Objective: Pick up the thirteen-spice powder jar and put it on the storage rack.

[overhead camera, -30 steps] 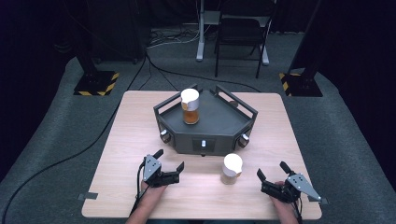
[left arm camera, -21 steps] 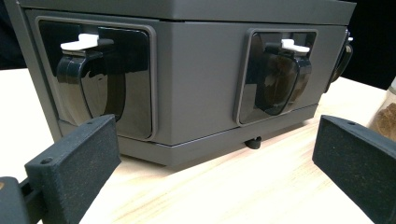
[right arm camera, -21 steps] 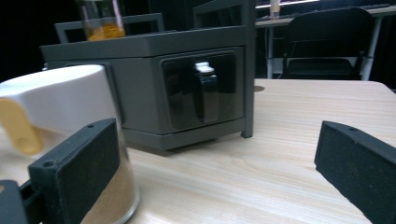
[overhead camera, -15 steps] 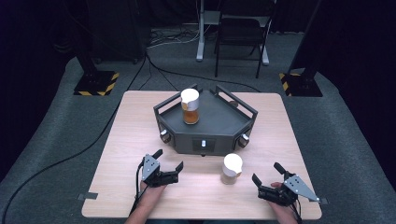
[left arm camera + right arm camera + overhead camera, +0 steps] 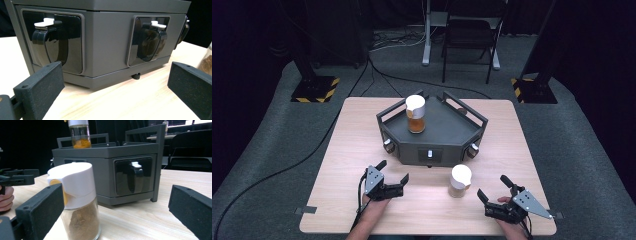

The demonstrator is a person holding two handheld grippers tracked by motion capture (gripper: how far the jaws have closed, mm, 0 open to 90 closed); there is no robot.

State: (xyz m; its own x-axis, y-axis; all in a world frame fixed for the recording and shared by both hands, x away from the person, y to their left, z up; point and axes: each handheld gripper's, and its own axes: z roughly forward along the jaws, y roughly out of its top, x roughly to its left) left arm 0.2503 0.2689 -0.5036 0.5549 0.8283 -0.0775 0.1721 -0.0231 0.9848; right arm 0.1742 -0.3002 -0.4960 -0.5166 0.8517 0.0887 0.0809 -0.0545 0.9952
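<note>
both grippers, left (image 5: 392, 170) and right (image 5: 495, 188), rest released near the table's (image 5: 352, 150) front edge; a spice jar (image 5: 459, 180) stands between them, nearer the right.

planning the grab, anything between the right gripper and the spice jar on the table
Nothing: in the high view only bare tabletop separates the right gripper from the spice jar. In the right gripper view the jar stands just ahead, by one open jaw.

Left gripper (image 5: 117, 92) jaws wide apart, low over the wooden table (image 5: 125, 100). Dead ahead: grey rack (image 5: 107, 42) with two dark dispenser pods (image 5: 53, 42). Spice jar (image 5: 206, 61) at right edge.
</note>
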